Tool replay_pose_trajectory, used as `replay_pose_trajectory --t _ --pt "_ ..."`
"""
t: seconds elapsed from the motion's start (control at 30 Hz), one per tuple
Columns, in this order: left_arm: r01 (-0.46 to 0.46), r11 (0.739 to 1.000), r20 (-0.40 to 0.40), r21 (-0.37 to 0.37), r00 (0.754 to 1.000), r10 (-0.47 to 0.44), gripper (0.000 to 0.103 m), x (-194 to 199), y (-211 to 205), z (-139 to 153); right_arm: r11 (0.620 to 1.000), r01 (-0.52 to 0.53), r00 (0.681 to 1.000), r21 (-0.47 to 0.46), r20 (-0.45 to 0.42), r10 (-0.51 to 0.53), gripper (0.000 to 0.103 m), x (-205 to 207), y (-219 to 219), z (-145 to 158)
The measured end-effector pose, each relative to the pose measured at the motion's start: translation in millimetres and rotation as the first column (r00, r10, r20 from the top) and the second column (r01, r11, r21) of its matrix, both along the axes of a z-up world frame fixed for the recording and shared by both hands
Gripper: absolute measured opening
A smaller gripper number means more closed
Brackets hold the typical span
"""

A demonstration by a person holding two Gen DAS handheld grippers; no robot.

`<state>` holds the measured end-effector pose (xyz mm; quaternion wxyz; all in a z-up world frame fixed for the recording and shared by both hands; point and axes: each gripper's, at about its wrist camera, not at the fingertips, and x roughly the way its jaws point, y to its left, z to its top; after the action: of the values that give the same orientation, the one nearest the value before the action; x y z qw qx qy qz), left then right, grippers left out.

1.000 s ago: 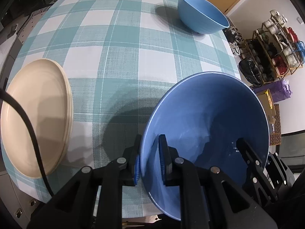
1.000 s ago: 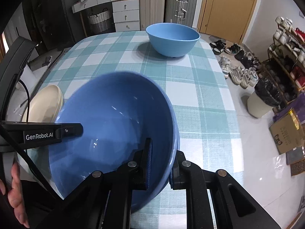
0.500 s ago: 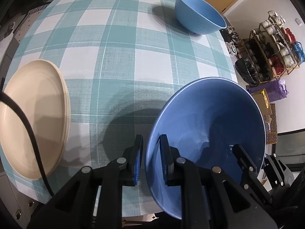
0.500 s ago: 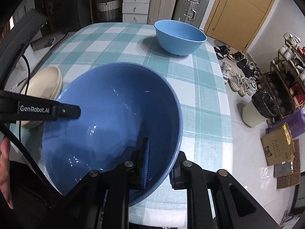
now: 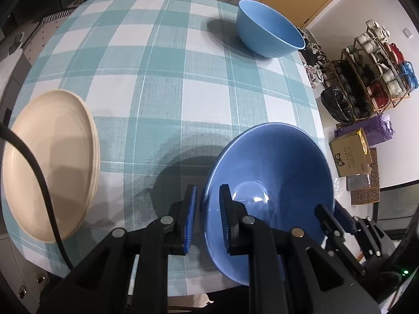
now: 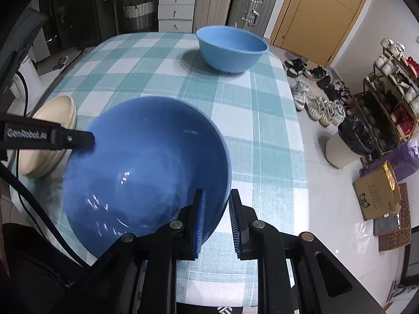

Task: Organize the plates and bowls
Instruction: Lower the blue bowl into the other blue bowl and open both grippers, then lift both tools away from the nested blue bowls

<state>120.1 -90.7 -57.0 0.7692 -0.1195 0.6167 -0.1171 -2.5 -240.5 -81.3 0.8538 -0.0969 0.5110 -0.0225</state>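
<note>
Both grippers flank the dark blue bowl point(image 5: 275, 172): left gripper point(image 5: 207, 214) straddles its left rim, right gripper point(image 6: 216, 216) its right rim, pads look slightly off the wall, can't tell a firm clamp. Bowl's tilted, mouth facing me. I see teal-check tablecloth point(image 5: 157, 83) beneath, cream plates point(image 5: 49, 162) left of left gripper, light blue bowl point(image 6: 231, 48) far ahead. Shoe rack point(image 6: 387, 99) right w/ suitcases point(image 6: 235, 2) at rear.

On the desk point(image 5: 162, 83), the near bowl point(image 5: 277, 172) sits right of the plates point(image 5: 49, 167); the far bowl point(image 5: 269, 36) stands well behind it.
</note>
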Motion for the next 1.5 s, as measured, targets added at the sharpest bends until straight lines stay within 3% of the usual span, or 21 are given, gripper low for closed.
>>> replay_pose_trajectory --t 0.27,0.4,0.5,0.63,0.83,0.87,0.93,1.17,1.27,1.4,1.47,1.5 --pt "-0.003 1.0 0.012 -0.007 1.0 0.003 0.016 -6 -1 3 0.999 0.023 0.999 0.024 0.037 -0.024 0.017 2 -12 1" --pt "-0.032 0.999 0.09 0.042 0.996 0.028 0.016 -13 4 20 0.995 0.029 0.994 0.091 0.102 -0.039 0.017 -2 -22 24" --pt "-0.018 0.997 0.142 0.076 0.99 0.007 0.017 -20 5 32 0.99 0.015 0.981 0.139 0.19 -0.042 0.026 -11 -23 48" --pt "-0.038 0.996 0.203 0.078 0.979 0.022 0.045 -38 11 43 0.977 -0.028 0.962 0.212 0.272 -0.031 0.053 -23 -18 68" --pt "-0.026 0.996 0.3 0.091 0.954 -0.002 0.046 -73 15 54 0.97 -0.07 0.962 0.234 0.273 0.003 0.056 -43 -1 71" --pt "-0.026 0.995 0.317 0.1 0.948 -0.007 0.046 -78 14 55 0.968 -0.074 0.959 0.241 0.284 0.003 0.06 -47 1 71" --pt "-0.019 0.987 0.356 0.158 0.934 -0.04 0.046 -89 12 57 0.966 -0.083 0.95 0.245 0.311 0.003 0.084 -58 6 68" --pt "-0.027 0.989 0.466 0.143 0.884 -0.044 0.051 -120 18 69 0.965 -0.104 0.937 0.242 0.35 0.013 0.087 -80 18 53" --pt "-0.051 0.987 0.545 0.154 0.837 -0.042 0.057 -137 23 77 0.955 -0.116 0.913 0.272 0.409 -0.006 0.089 -91 20 50" --pt "-0.129 0.977 0.683 0.169 0.73 -0.022 0.093 -164 34 92 0.936 -0.132 0.872 0.327 0.487 -0.047 0.096 -106 15 49" --pt "-0.166 0.974 0.771 0.153 0.636 -0.013 0.094 -182 41 101 0.926 -0.155 0.849 0.345 0.526 -0.054 0.097 -112 16 49" --pt "-0.177 0.972 0.797 0.152 0.604 -0.015 0.096 -189 42 104 0.925 -0.162 0.84 0.345 0.541 -0.055 0.098 -114 17 50"
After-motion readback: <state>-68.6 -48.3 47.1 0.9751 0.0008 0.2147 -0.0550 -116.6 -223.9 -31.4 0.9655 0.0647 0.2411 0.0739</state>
